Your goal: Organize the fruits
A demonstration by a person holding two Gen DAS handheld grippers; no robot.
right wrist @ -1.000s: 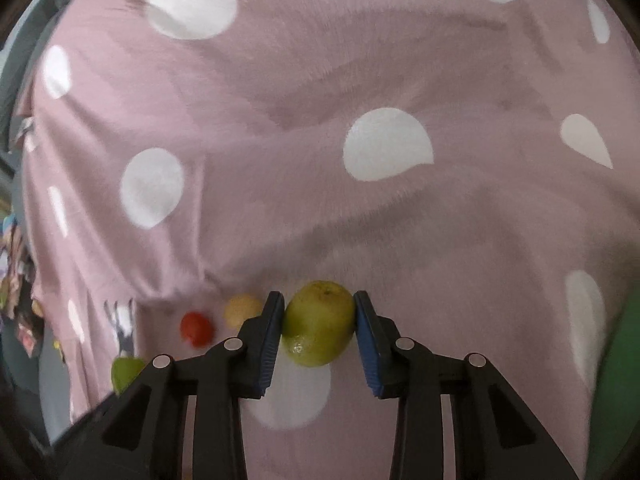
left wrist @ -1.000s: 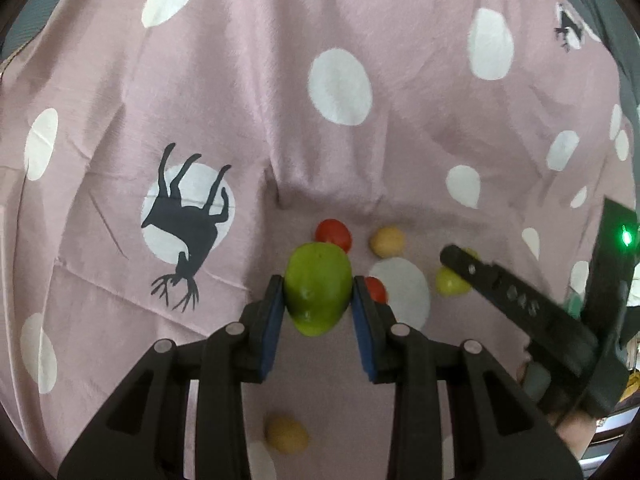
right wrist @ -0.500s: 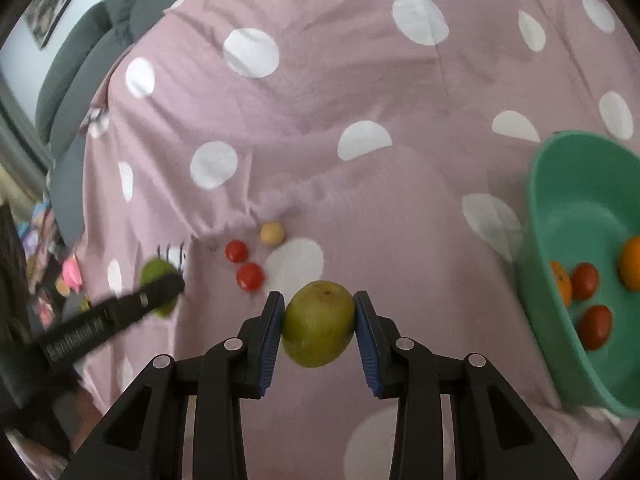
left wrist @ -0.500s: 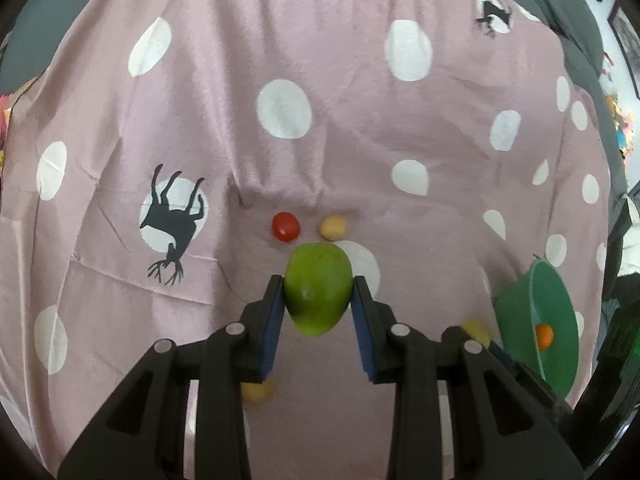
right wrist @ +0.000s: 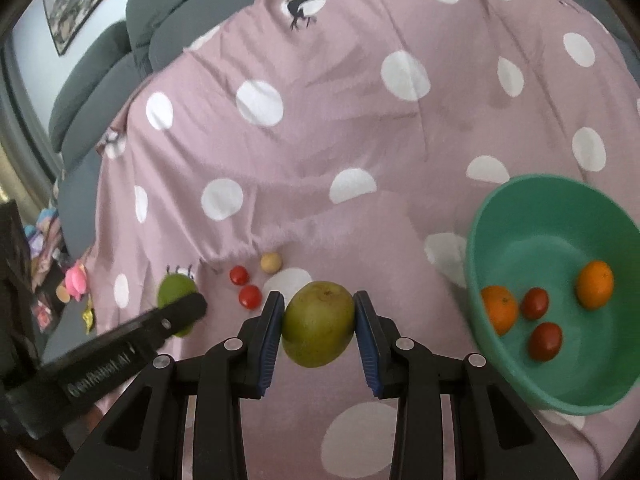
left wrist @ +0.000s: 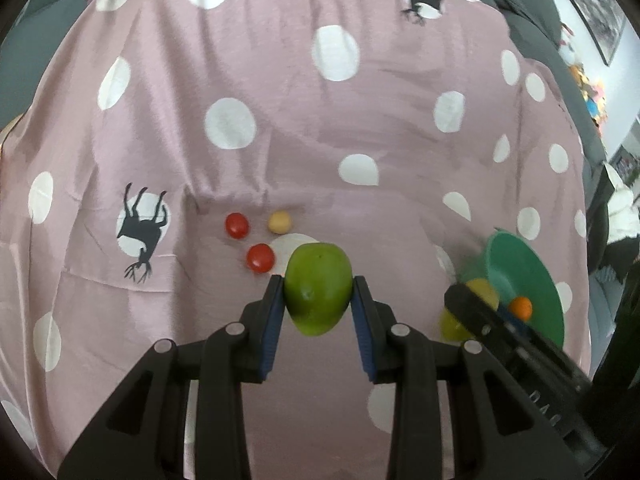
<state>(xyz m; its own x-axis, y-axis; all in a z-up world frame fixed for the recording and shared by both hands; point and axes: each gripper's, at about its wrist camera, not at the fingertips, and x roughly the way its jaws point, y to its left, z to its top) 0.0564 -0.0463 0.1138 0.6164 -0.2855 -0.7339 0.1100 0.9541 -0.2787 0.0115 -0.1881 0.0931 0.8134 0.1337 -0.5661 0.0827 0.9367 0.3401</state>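
The left gripper (left wrist: 318, 296) clamps a green mango (left wrist: 318, 286); the right gripper (right wrist: 319, 320) clamps a yellow-green pear (right wrist: 318, 322) (teal bowl (right wrist: 516, 380) just beside).

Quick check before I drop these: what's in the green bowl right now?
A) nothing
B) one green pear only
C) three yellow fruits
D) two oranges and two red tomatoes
D: the right wrist view shows the green bowl holding two oranges and two red tomatoes.

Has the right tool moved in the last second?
Yes. The right tool, shut on the yellow-green fruit, has risen off the cloth and now sits beside the green bowl.
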